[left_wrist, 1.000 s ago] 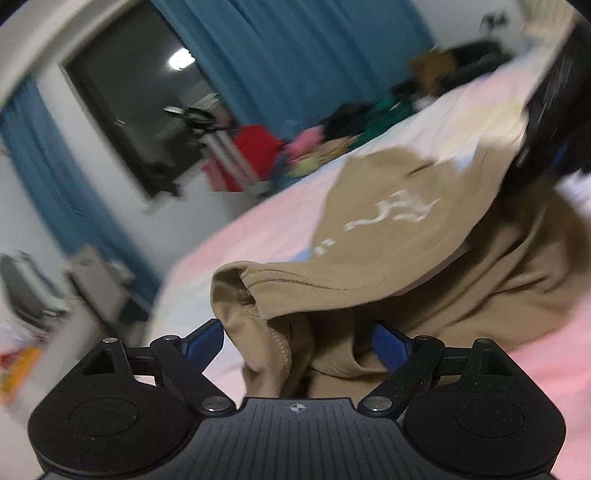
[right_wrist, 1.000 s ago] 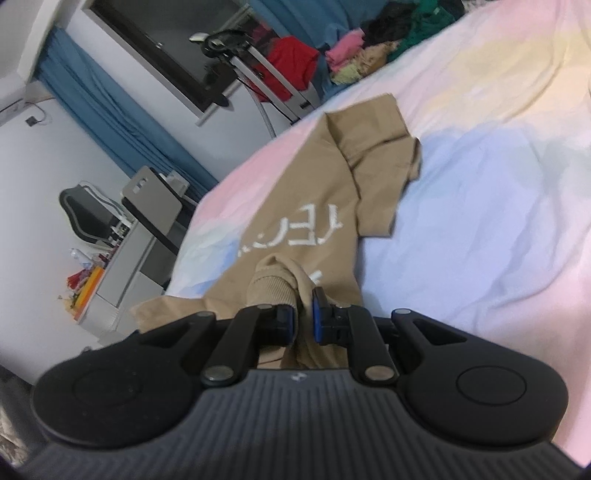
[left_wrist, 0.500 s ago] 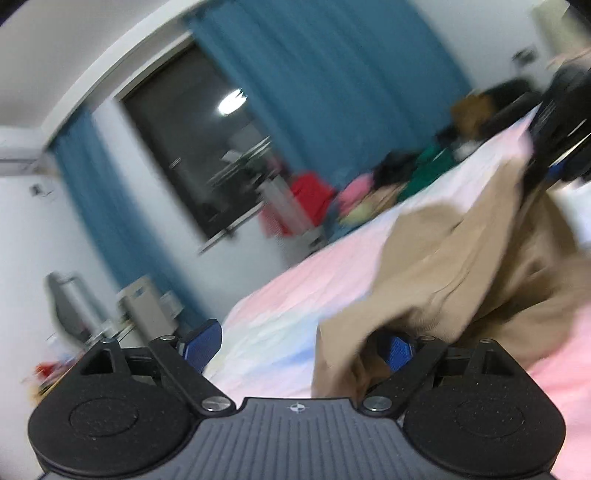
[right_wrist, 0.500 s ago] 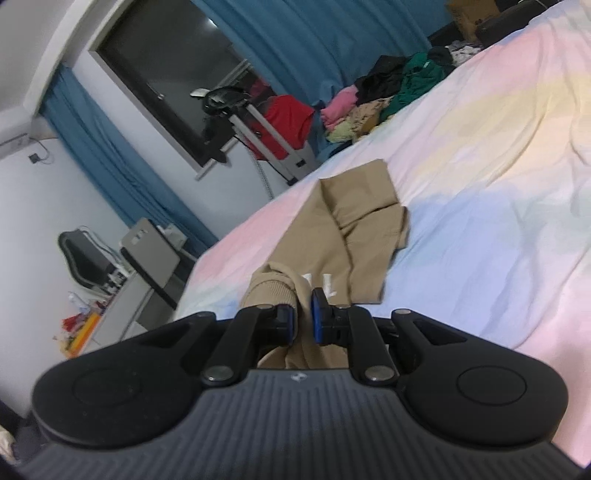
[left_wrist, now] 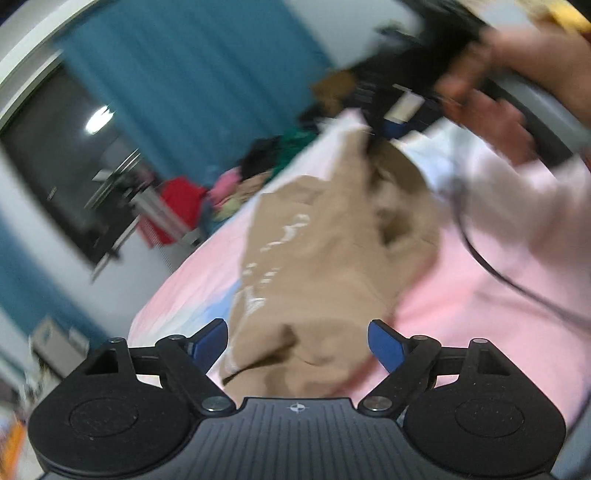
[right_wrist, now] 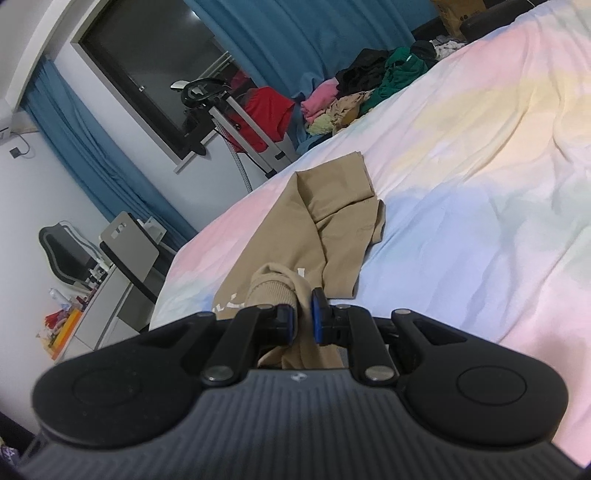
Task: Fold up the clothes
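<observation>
A tan T-shirt with white lettering [left_wrist: 317,258] lies partly lifted on the pastel bed sheet [left_wrist: 480,295]. My left gripper [left_wrist: 297,341] is open, its blue fingertips [left_wrist: 207,339] either side of the shirt's near bunched edge, not pinching it. My right gripper [right_wrist: 303,314] is shut on a ribbed edge of the shirt [right_wrist: 273,288] and holds it up; the rest of the shirt [right_wrist: 332,218] trails onto the bed. The right gripper also shows in the left wrist view [left_wrist: 391,122], held by a hand, pulling the shirt's far end up.
A pile of coloured clothes [right_wrist: 369,85] lies at the far end of the bed [right_wrist: 480,147]. A red garment on a rack [right_wrist: 266,110], blue curtains [right_wrist: 295,29], a dark window and a desk with a chair [right_wrist: 122,251] stand beyond the bed's edge.
The left gripper has tilted down and swung toward the shirt, which now lies between its open fingers. The right gripper has kept its grip and lifted the shirt edge a little higher.
</observation>
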A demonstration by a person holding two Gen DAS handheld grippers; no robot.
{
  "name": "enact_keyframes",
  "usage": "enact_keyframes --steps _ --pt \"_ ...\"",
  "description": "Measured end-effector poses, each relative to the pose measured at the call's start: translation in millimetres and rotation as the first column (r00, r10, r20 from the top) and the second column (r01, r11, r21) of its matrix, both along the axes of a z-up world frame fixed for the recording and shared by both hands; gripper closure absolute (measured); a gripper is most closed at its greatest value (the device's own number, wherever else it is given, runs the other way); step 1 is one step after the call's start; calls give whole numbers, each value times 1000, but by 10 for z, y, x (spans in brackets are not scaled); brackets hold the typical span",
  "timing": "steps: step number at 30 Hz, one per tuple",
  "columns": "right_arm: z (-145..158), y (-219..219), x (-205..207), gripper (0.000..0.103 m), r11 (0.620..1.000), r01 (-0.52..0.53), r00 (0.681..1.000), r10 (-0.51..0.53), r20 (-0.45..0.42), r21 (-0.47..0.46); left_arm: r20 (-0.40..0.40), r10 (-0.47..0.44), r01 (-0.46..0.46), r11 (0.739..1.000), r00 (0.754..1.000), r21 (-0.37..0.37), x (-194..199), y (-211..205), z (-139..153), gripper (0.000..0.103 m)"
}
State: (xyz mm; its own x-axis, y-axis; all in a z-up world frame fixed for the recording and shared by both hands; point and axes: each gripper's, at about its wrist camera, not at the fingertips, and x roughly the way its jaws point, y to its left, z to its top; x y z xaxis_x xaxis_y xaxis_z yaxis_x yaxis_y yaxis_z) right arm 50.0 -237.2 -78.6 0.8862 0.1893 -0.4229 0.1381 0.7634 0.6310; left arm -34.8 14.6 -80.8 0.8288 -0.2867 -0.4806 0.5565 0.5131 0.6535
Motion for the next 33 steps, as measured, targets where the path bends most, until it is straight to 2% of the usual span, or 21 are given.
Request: enact_keyframes --steps 1,3,5,7,9,11,14,15,16,17,19,22,24,25,26,27,28,29,30,31,33 --pt "-3 -3 2 90 1000 0 1000 0 -1 3 -2 -14 14 999 1000 32 25 -30 -77 29" --pt "0 -1 0 90 1000 0 1000 0 1 2 66 -33 23 989 997 146 75 -91 -277 33" --pt "2 6 0 90 1000 0 1000 0 -1 -4 149 -61 19 963 987 269 102 -146 -485 34" --pt "-6 12 -2 90 1000 1 1000 -1 -7 -5 215 -100 11 925 971 381 129 -195 -681 41" --pt "-18 7 -2 90 1000 4 1000 -4 -14 -1 225 -141 28 896 964 443 144 -218 -794 42" --pt "-22 6 -1 90 1000 4 1000 -4 -18 2 217 -176 61 890 960 452 136 -225 -810 42" --pt "-23 24 -7 90 1000 -1 1000 0 -24 -9 170 -186 120 934 968 337 123 -229 -608 42" --pt "-25 32 -7 90 1000 -4 1000 4 -29 -15 158 -180 128 947 971 296 144 -238 -547 46" --pt "-28 40 -7 90 1000 -7 999 7 -34 -21 144 -166 125 958 976 258 190 -254 -490 59" --pt "-33 43 -7 89 1000 -9 999 8 -39 -26 125 -151 121 968 981 220 242 -271 -426 67" --pt "-46 40 -5 89 999 -10 999 8 -49 -30 64 -113 103 984 991 146 379 -234 -299 98" --pt "-61 37 -1 89 999 -12 998 10 -58 -31 -114 -73 70 997 991 -24 635 -53 -57 99" --pt "-61 39 -4 89 999 -14 998 12 -61 -34 -280 -68 8 977 958 -212 853 154 173 99" --pt "-58 41 -5 89 999 -16 998 14 -61 -36 -397 -86 -51 945 914 -324 1005 315 278 100" --pt "-55 42 -2 89 999 -20 998 17 -60 -39 -518 -124 -128 897 846 -423 1157 492 364 100" --pt "-50 43 3 89 999 -27 998 24 -58 -42 -627 -186 -235 818 756 -525 1334 700 387 99" --pt "-45 43 11 89 998 -37 998 34 -56 -47 -711 -274 -367 706 648 -606 1530 928 367 100" --pt "-41 44 20 89 998 -47 998 44 -55 -50 -746 -354 -471 605 564 -643 1691 1135 334 100" --pt "-38 49 34 89 997 -56 997 53 -56 -51 -754 -396 -535 536 523 -653 1808 1294 304 99" --pt "-34 56 53 89 997 -66 996 63 -57 -50 -758 -421 -586 480 499 -653 1909 1431 282 100" --pt "-20 76 97 89 995 -84 995 81 -55 -55 -777 -414 -663 412 474 -625 2080 1602 258 100"
